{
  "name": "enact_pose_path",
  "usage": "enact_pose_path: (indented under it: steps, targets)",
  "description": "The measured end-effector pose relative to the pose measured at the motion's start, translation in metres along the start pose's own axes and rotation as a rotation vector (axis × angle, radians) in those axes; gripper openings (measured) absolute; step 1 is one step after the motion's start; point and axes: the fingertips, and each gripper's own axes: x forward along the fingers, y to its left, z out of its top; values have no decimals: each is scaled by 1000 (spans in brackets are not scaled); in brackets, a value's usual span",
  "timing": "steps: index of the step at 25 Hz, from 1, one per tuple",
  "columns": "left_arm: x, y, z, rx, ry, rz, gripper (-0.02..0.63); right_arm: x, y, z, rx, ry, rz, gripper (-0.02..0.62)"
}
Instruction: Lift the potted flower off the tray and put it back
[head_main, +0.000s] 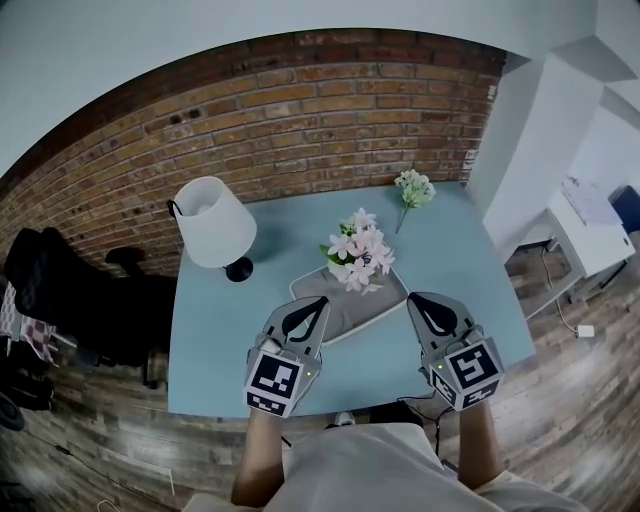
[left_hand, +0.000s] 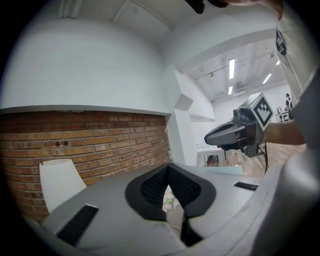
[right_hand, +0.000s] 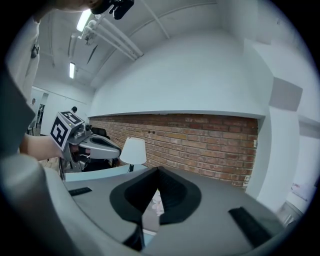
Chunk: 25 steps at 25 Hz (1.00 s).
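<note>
Behind everything stands a rough brick wall (head_main: 300, 110) of red-brown blocks, and in front of it lies a smooth, flat, pale blue surface (head_main: 220, 340) with straight edges. Both tongs are held above the near part of this surface, side by side but well apart. The left tongs (head_main: 318, 302) are shut tight, with dark ribbed pads pressed together and nothing held between them. The right tongs (head_main: 415, 298) are shut the same way and also empty. Between the two tips lies a gray tray (head_main: 365, 308) with rounded corners and a low rim, and the left tongs hang over its near left edge. The potted flower (head_main: 358, 262) stands at the far end of the tray, just ahead of the tips, with soft pink and white petals; its pot is hidden under them. Far ahead of the left tongs stands a lamp (head_main: 213, 222) with a white cone shade and a round black foot. Far ahead of the right tongs lies a small bunch of flowers (head_main: 414, 188), pale green and white. There is bare surface on the outer side of each pair of tongs. Beyond the edges is a wooden plank floor (head_main: 580, 400).
</note>
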Motion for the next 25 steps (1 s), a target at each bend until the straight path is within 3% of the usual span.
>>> enact_pose_path:
  steps: [6, 25]
  targets:
    - [1, -1, 10, 29, -12, 4, 23, 1, 0, 6, -11, -8, 8, 20]
    - [9, -3, 0, 17, 1, 5, 23, 8, -4, -7, 0, 13, -9, 20]
